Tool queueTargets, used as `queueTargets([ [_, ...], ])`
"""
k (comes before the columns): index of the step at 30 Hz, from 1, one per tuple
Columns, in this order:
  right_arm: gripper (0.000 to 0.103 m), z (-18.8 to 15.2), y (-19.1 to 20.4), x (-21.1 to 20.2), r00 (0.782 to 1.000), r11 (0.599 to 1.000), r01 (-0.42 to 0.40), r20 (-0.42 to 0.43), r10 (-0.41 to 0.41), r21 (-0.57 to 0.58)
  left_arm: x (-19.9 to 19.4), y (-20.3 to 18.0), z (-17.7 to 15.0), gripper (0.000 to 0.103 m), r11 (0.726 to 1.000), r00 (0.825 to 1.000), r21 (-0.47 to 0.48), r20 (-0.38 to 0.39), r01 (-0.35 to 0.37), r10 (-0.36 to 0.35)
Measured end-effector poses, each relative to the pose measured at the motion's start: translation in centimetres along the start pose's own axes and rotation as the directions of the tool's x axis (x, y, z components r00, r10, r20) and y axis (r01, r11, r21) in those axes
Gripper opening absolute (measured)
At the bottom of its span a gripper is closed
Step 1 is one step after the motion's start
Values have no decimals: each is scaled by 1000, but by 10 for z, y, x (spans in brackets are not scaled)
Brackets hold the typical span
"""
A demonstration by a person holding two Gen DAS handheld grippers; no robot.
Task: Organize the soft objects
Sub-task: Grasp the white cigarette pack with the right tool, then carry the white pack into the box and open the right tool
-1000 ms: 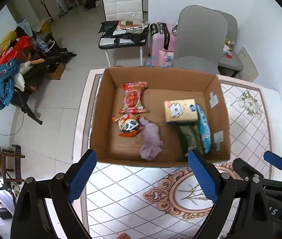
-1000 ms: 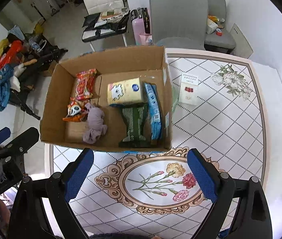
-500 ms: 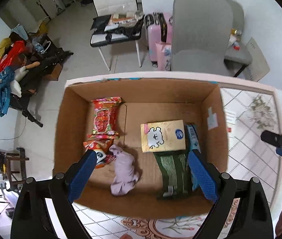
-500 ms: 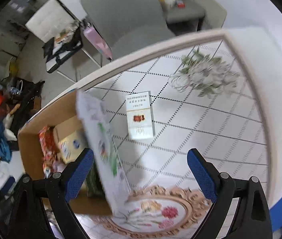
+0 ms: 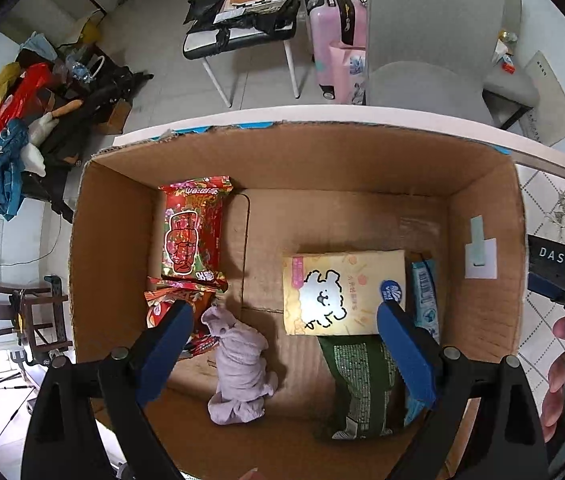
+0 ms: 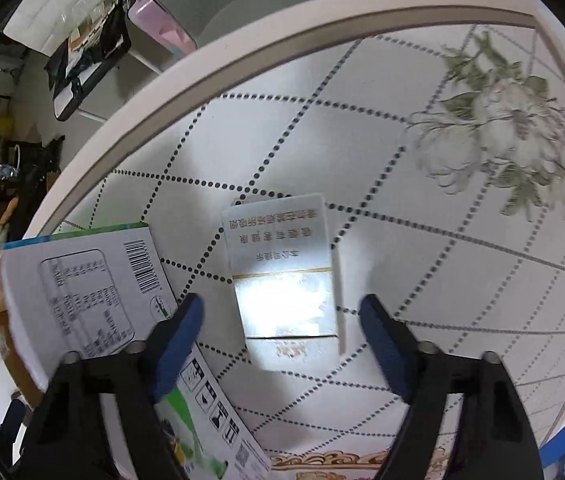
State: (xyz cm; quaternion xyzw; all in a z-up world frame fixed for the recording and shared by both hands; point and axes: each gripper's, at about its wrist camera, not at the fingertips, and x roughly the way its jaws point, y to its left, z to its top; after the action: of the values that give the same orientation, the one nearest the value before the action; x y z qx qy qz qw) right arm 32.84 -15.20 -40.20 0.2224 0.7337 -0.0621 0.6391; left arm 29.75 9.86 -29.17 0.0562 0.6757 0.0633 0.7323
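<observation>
My left gripper [image 5: 284,338] hangs open over the cardboard box [image 5: 482,208]. Inside lie a lilac cloth [image 5: 238,364], a yellow tissue pack [image 5: 342,292], a green packet [image 5: 362,384], a blue packet [image 5: 426,300] and red snack bags [image 5: 192,232]. The cloth lies between the blue fingers, untouched. My right gripper [image 6: 282,340] points down at a small white carton [image 6: 282,272] on the tablecloth [image 6: 442,240]. Its jaws are closing, with the carton between them and gaps on both sides. The box's printed outer wall [image 6: 82,300] stands at the left.
A person's hand [image 5: 558,392] holding the other gripper shows at the right edge of the left wrist view. Beyond the table stand a grey chair [image 5: 422,40], a pink suitcase [image 5: 334,32] and a chair piled with papers [image 5: 242,12]. The table's rounded edge [image 6: 242,40] curves behind the carton.
Both grippers have come down. The left one moved from the table's front to over the box. The right one swung right, dropped to the white carton, and its fingers narrowed.
</observation>
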Motion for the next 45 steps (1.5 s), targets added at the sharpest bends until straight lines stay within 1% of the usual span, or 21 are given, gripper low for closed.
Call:
queueTargets([
  [1, 78, 0, 2, 5, 1000, 1000, 1, -8, -1, -5, 2, -1, 0, 94, 1000, 1000, 2, -4, -2, 2],
  [3, 76, 0, 5, 14, 999, 999, 32, -16, -32, -21, 5, -1, 0, 94, 1000, 1000, 5, -7, -4, 4],
  [4, 74, 1, 8, 13, 999, 998, 50, -4, -50, -34, 6, -2, 0, 94, 1000, 1000, 7, -10, -5, 5],
  [6, 62, -1, 17, 15, 992, 988, 126, 9, -126, -84, 7, -2, -1, 94, 1000, 1000, 9, -17, -3, 3],
  [7, 59, -3, 19, 15, 989, 984, 147, 14, -147, -100, 7, -3, -2, 94, 1000, 1000, 9, -19, 1, 0],
  [10, 58, -10, 17, 18, 985, 977, 173, 19, -172, -125, 6, -6, -7, 94, 1000, 1000, 19, -20, 5, -4],
  [14, 58, -21, -1, 16, 984, 979, 177, 5, -177, -102, 5, -9, -18, 94, 999, 999, 22, -28, 27, -26],
  [17, 58, -30, -15, 9, 987, 984, 162, 6, -162, -80, 0, -11, -27, 94, 999, 998, 20, -34, 47, -46],
  [21, 58, -41, -23, -17, 991, 990, 125, 47, -122, -59, -10, -12, -41, 94, 997, 997, 18, -31, 77, -76],
  [24, 58, -53, -21, -50, 992, 994, 83, 96, -76, -68, -23, -10, -49, 94, 995, 996, 19, -13, 94, -94],
  [27, 58, -69, -13, -90, 988, 993, 44, 155, -27, -109, -42, -3, -55, 94, 991, 992, 15, 4, 129, -129],
  [29, 58, -85, 6, -120, 981, 987, 18, 194, 13, -159, -57, 6, -59, 94, 987, 987, 12, 22, 162, -162],
  [31, 58, -96, 10, -154, 978, 978, -5, 205, 48, -208, -75, 19, -61, 94, 983, 982, 9, 45, 182, -183],
  [32, 58, -103, 22, -166, 975, 970, -16, 210, 68, -241, -80, 24, -61, 94, 982, 981, 7, 54, 186, -187],
  [34, 58, -115, 45, -182, 976, 951, -31, 196, 95, -307, -92, 42, -61, 94, 983, 980, -5, 75, 186, -185],
  [36, 58, -124, 71, -184, 979, 942, -60, 162, 120, -330, -100, 58, -60, 94, 984, 980, -28, 96, 176, -173],
  [39, 58, -122, 101, -172, 982, 956, -109, 119, 146, -274, -102, 84, -54, 94, 985, 983, -83, 124, 148, -137],
  [41, 58, -117, 111, -150, 979, 970, -171, 83, 187, -175, -99, 99, -50, 94, 981, 983, -127, 132, 145, -128],
  [43, 58, -114, 117, -132, 969, 970, -235, 56, 239, -68, -93, 113, -44, 94, 978, 984, -155, 134, 138, -117],
  [45, 58, -111, 118, -105, 951, 949, -309, 35, 308, 56, -86, 126, -41, 94, 980, 988, -172, 138, 100, -77],
])
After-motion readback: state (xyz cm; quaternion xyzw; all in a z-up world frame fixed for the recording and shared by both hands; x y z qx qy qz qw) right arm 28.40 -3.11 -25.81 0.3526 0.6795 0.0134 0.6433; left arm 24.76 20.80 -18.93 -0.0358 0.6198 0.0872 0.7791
